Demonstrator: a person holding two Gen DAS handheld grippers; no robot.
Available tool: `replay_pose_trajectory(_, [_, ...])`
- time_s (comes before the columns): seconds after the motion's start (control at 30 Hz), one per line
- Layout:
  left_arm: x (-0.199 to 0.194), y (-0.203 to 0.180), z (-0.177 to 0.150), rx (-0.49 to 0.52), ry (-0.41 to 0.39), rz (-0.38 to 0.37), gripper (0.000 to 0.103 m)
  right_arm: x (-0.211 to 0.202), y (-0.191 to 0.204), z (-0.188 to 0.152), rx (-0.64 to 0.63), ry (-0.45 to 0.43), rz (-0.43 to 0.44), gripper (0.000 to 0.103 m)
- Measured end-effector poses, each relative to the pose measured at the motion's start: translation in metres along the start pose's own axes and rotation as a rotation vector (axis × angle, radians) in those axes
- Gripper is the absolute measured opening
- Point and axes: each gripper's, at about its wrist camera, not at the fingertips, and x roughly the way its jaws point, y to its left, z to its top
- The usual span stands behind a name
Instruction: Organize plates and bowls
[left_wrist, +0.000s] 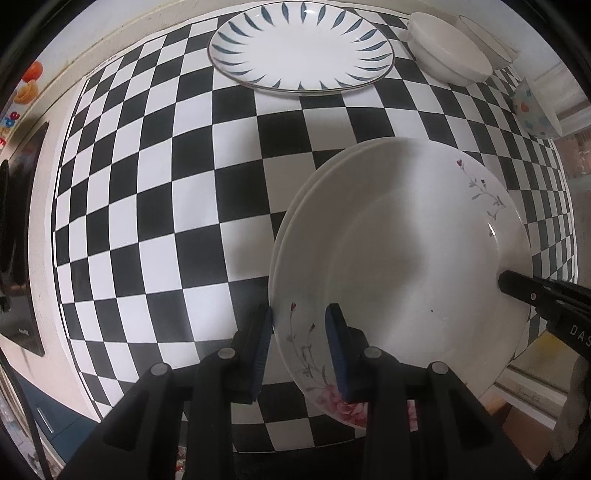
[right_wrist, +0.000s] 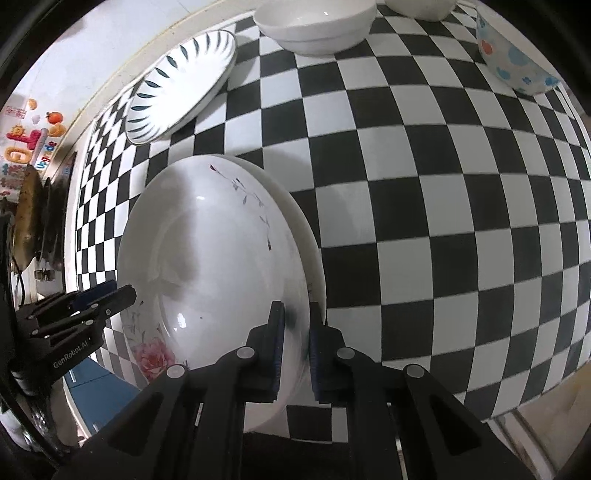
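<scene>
**Now both tools hold the flowered plate over the plain one**

Held at two opposite edges, the round white china plate with the pink flower and grey sprigs (left_wrist: 406, 258) sits just above or on a plain white plate (left_wrist: 291, 221), whose rim shows as a crescent at one side; whether the two touch I cannot tell. The left tool (left_wrist: 299, 343) straddles the flowered rim beside the pink bloom, its blue pads narrowly apart, one on the upper face and one under the edge. The right tool (right_wrist: 295, 343) is nearly closed and pinches the far rim in the same way.

To do this step well, I judge both sides should go down level and together, so the upper plate nests centred, and the pads should let go only once it rests.

Beyond the pair, on the black-and-white chequered table (left_wrist: 166, 206), lie a white plate with dark blue leaf strokes (left_wrist: 301, 48), two white bowls (left_wrist: 448, 55) close together and a bowl with blue and orange spots (left_wrist: 535, 110), all well apart from the stack.
</scene>
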Motion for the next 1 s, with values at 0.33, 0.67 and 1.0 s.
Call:
replay_pose_trajectory(0.33, [0.001,0.013,-0.007,-0.04,0.027,-0.015,0.027,0.004,0.009,0.002,0.014,0.075,-0.051,0.014])
replay_pose_trajectory(0.67, [0.003,0.018,-0.011,-0.062,0.034,-0.019,0.027,0.006,0.01,0.001,0.017,0.106,-0.075,0.015])
replay_pose_trajectory(1.0, [-0.035,0.043,0.003,-0.131,-0.038,-0.057,0.033,-0.02,0.001,0.016,0.017,0.081,-0.033,0.058])
